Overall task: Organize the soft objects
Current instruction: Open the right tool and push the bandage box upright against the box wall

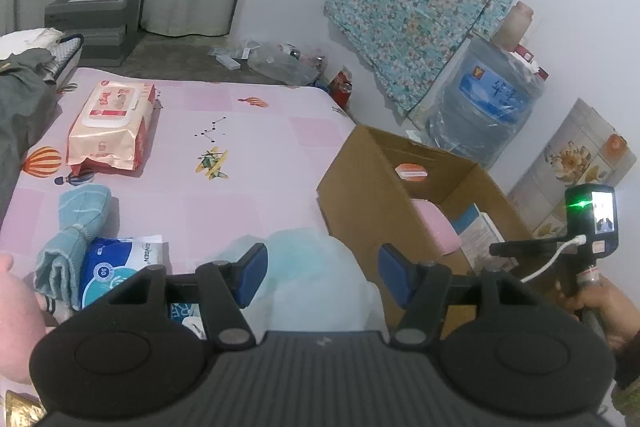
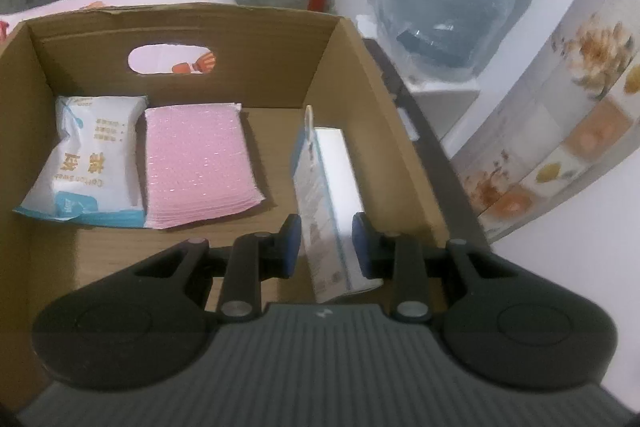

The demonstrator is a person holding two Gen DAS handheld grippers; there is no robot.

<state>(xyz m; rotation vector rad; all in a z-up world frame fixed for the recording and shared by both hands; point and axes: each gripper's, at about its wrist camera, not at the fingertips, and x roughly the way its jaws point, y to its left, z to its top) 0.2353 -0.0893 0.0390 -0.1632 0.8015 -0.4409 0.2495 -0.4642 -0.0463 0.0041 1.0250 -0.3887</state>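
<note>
Inside brown cardboard box (image 2: 256, 39): white rectangular carton (image 2: 340, 203), near end hidden, clamped by right gripper (image 2: 326, 247).
Left gripper (image 1: 322, 275): released, over translucent pale-blue bag (image 1: 316, 279), contents indistinct.

The left tongs (image 1: 322, 277) are held half open and tilted downward, with nothing pressed between the pads. The right tongs (image 2: 326, 247) are angled steeply down and closed on a white packet (image 2: 334, 211).
</note>
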